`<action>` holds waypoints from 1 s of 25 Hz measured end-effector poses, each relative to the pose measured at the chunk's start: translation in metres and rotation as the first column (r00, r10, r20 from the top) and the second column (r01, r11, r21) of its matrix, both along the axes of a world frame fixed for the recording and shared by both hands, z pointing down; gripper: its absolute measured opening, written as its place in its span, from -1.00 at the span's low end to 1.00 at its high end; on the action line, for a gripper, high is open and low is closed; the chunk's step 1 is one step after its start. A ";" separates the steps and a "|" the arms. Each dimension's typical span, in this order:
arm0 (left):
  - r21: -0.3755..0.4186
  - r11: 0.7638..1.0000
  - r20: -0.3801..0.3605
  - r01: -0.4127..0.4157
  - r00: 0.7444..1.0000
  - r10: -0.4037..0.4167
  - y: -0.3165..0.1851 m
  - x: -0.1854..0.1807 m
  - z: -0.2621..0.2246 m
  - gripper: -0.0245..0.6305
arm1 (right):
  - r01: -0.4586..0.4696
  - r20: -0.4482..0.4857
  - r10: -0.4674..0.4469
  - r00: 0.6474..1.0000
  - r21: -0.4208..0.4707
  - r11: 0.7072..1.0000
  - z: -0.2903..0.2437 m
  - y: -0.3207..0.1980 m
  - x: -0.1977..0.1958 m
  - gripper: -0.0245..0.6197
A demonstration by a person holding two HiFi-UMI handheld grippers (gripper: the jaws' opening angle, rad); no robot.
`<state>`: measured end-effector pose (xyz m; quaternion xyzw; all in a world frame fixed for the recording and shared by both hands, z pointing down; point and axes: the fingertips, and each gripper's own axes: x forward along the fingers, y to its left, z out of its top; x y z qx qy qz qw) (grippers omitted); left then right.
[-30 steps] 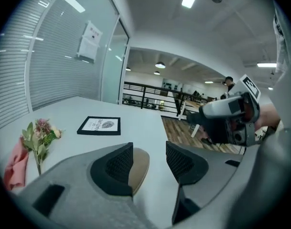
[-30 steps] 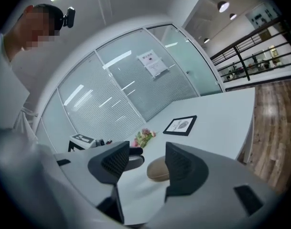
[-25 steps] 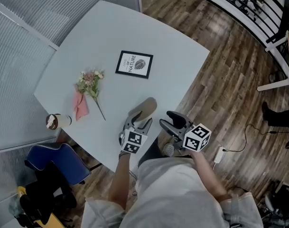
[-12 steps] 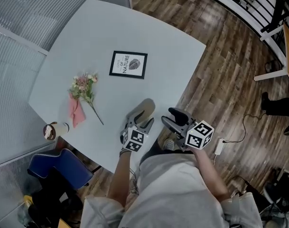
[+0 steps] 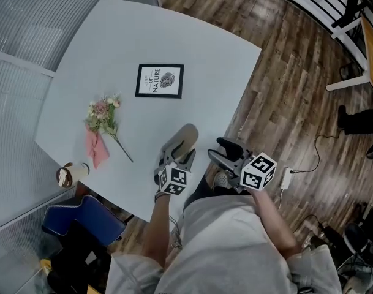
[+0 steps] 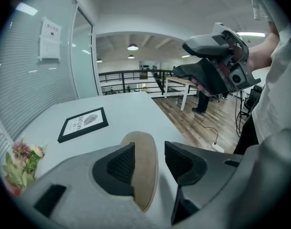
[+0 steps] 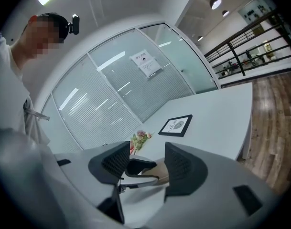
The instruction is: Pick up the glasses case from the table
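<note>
The glasses case is a tan oval lying flat near the table's near edge. My left gripper points steeply down at it, jaws open and astride its near end. In the left gripper view the case runs up between the two pads, close to the left pad, with a strip of table showing before the right pad; the gripper does not press on it. My right gripper hangs open and empty just off the table edge, also seen as the right gripper. The right gripper view looks at the case.
On the pale table lie a black-framed print, a small flower bunch with a pink wrap, and a cup at the left edge. A blue chair stands below the table. Wood floor with a power strip lies to the right.
My left gripper has sunk a little lower around the case's near end. The right gripper has stayed where it was. The head view has shifted slightly.
</note>
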<state>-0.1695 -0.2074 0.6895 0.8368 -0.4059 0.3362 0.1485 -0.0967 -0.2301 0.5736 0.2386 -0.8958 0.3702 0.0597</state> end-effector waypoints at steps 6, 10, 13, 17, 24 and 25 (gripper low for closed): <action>0.027 0.999 0.070 -0.036 0.997 0.034 0.001 0.003 0.002 -0.33 | -0.013 -0.013 0.013 1.000 -0.013 1.000 0.005 0.007 0.006 -0.23; 0.037 0.999 0.095 -0.040 0.995 0.036 -0.002 0.001 0.002 -0.32 | -0.027 -0.019 0.026 0.999 -0.018 0.999 0.007 0.011 0.010 -0.23; 0.045 0.998 0.101 -0.044 0.994 0.039 -0.004 -0.001 0.002 -0.32 | -0.039 -0.021 0.038 0.999 -0.019 0.999 0.009 0.010 0.012 -0.23; 0.049 0.998 0.121 -0.050 0.992 0.044 -0.005 -0.002 0.003 -0.26 | -0.054 -0.024 0.053 0.998 -0.009 0.999 0.008 0.008 0.011 -0.23; 0.063 0.995 0.133 -0.071 0.989 0.062 -0.007 0.001 0.001 -0.22 | -0.047 -0.032 0.046 0.998 -0.018 0.999 0.013 0.008 0.000 -0.22; 0.063 0.995 0.134 -0.072 0.989 0.063 -0.008 -0.001 0.001 -0.22 | -0.043 -0.034 0.042 0.999 -0.021 0.999 0.015 0.006 -0.003 -0.23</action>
